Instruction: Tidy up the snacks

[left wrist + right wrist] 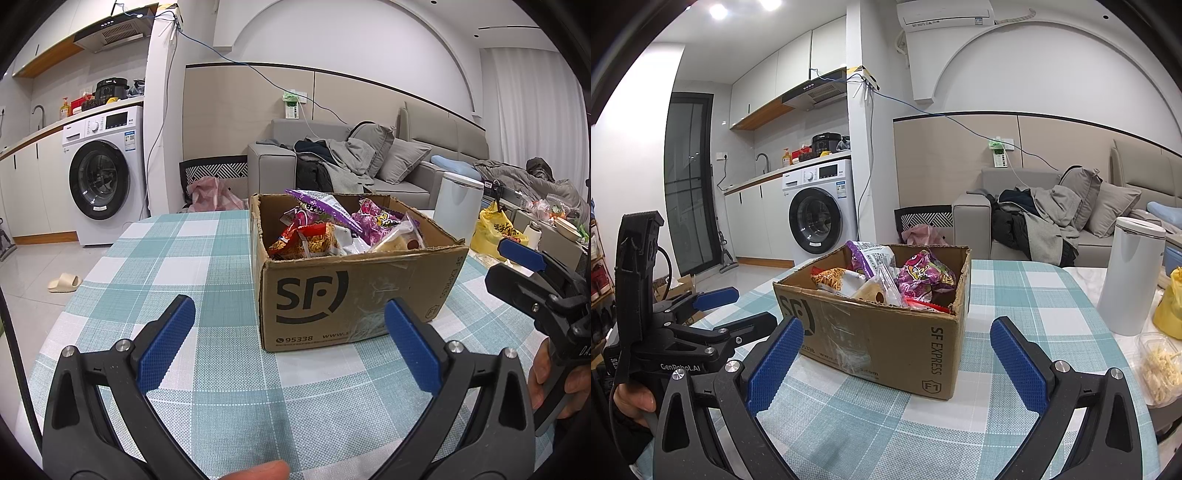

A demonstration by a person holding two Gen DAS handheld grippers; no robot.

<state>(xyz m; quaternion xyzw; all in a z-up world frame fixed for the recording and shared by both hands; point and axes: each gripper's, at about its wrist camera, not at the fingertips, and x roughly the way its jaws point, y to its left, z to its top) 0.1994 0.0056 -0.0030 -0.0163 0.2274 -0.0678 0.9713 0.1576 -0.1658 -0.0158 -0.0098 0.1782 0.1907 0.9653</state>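
Checked tablecloth spread under everything, teal and white. Straight ahead of both claws, an open cardboard box printed "SF", flaps torn off, standing on the cloth. Inside it, heaped snacks — a purple packet lying on top, a red-and-yellow noodle packet at the near left, a clear-wrapped bun at the near right.

Left claw low over the cloth, blue pads spread wide, nothing between them; box just ahead, slightly right of centre. Right claw likewise spread and empty, box corner directly ahead between the pads. Each claw visible at the edge of the other's view, well apart, gripped by a hand.

Right of the right claw: a white lidded canister, a yellow bag, a clear tub of pale strips — all clear of the box. Nothing between either claw and the box.

Beyond: sofa with piled clothes, washing machine far left.
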